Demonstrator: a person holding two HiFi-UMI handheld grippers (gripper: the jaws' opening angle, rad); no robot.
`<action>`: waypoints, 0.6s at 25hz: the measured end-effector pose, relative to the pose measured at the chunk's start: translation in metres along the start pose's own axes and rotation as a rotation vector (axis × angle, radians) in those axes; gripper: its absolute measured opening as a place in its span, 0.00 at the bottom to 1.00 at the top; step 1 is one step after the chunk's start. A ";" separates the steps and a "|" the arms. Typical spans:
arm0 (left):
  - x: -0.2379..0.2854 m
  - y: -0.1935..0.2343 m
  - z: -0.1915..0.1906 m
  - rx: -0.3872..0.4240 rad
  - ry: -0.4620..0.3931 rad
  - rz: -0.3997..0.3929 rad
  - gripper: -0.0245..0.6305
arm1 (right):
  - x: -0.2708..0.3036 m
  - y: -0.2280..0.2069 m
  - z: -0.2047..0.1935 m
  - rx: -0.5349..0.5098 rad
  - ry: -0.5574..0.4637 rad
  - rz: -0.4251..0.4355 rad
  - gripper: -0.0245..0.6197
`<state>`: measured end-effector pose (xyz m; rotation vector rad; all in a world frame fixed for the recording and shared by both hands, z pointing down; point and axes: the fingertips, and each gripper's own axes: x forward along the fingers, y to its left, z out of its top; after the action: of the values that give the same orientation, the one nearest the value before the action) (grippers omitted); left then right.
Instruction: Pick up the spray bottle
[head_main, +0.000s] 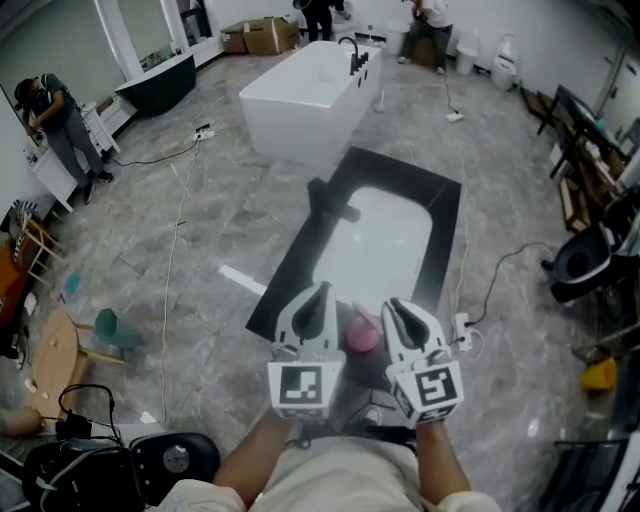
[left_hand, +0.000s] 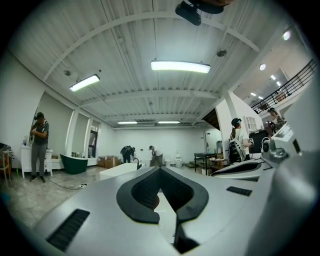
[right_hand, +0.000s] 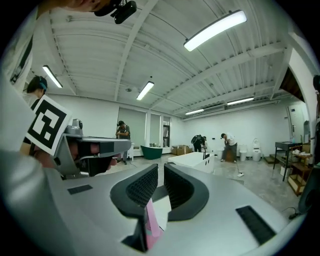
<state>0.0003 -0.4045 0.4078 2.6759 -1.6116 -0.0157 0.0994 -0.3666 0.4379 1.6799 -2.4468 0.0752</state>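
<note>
A pink bottle-like thing (head_main: 362, 332) sits low between my two grippers, over the near end of the black-rimmed sunken bathtub (head_main: 442, 210). My left gripper (head_main: 321, 290) points forward just left of it, its jaw tips meeting with nothing in them (left_hand: 160, 169). My right gripper (head_main: 393, 304) is just right of it. In the right gripper view its jaws (right_hand: 161, 168) stand a narrow slit apart. The pink thing (right_hand: 151, 224) shows low in that slit against the left jaw, with a light strip on its other side. No pad visibly presses on it.
A black faucet (head_main: 331, 200) stands at the sunken tub's left rim. A white freestanding tub (head_main: 300, 100) is beyond. A power strip (head_main: 463, 324) and cables lie on the floor to the right, a wooden stool (head_main: 55, 360) to the left. People stand far off.
</note>
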 end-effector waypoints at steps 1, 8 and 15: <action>0.000 -0.002 -0.002 0.003 0.008 0.009 0.04 | 0.001 -0.001 -0.004 0.000 0.008 0.020 0.09; 0.002 -0.008 -0.008 0.013 0.035 0.060 0.04 | 0.014 0.008 -0.033 0.008 0.078 0.162 0.21; 0.003 -0.005 -0.012 0.024 0.046 0.094 0.04 | 0.029 0.017 -0.081 -0.031 0.184 0.238 0.35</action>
<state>0.0066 -0.4045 0.4196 2.5942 -1.7336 0.0662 0.0829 -0.3758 0.5233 1.2992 -2.4802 0.2115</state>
